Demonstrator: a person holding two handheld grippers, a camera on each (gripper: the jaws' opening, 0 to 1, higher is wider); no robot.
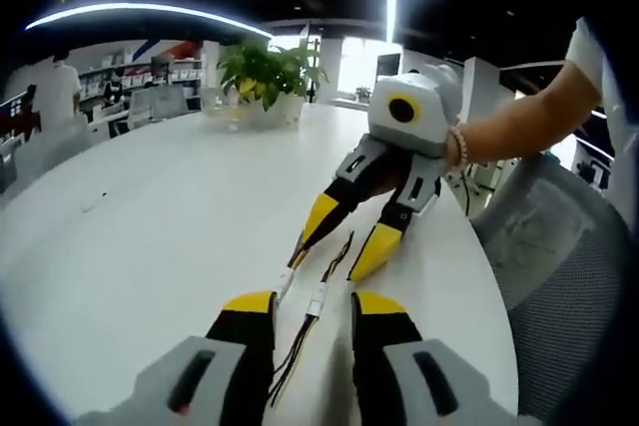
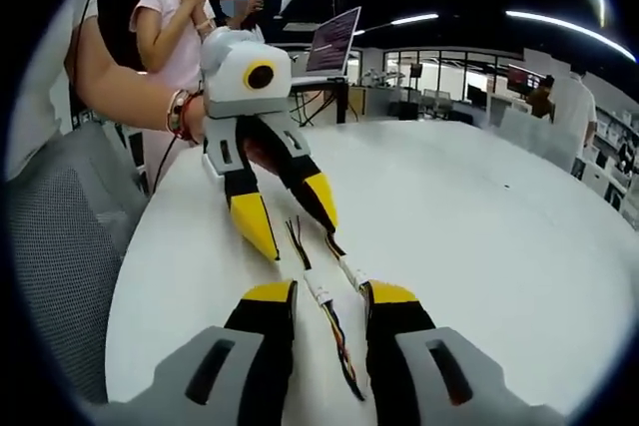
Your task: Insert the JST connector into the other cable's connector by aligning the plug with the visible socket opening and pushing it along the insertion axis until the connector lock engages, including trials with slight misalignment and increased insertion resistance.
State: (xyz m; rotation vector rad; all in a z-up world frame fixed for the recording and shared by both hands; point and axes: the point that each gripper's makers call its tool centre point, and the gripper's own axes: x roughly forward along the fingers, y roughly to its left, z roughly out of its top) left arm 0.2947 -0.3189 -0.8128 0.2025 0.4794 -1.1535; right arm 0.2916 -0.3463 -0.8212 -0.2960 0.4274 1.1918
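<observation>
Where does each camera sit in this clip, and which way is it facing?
Left gripper view: rides the left gripper, looks across the white table at the right gripper; a bare forearm shows.
Right gripper view: rides the right gripper, looks back at the left gripper; a forearm shows, people stand behind.
Shared: both grippers, the table and the two cables lying between the open jaws.

Two cables (image 1: pixel 312 311) on white table (image 1: pixel 150 236) between open left gripper (image 1: pixel 312 304) fingers
</observation>
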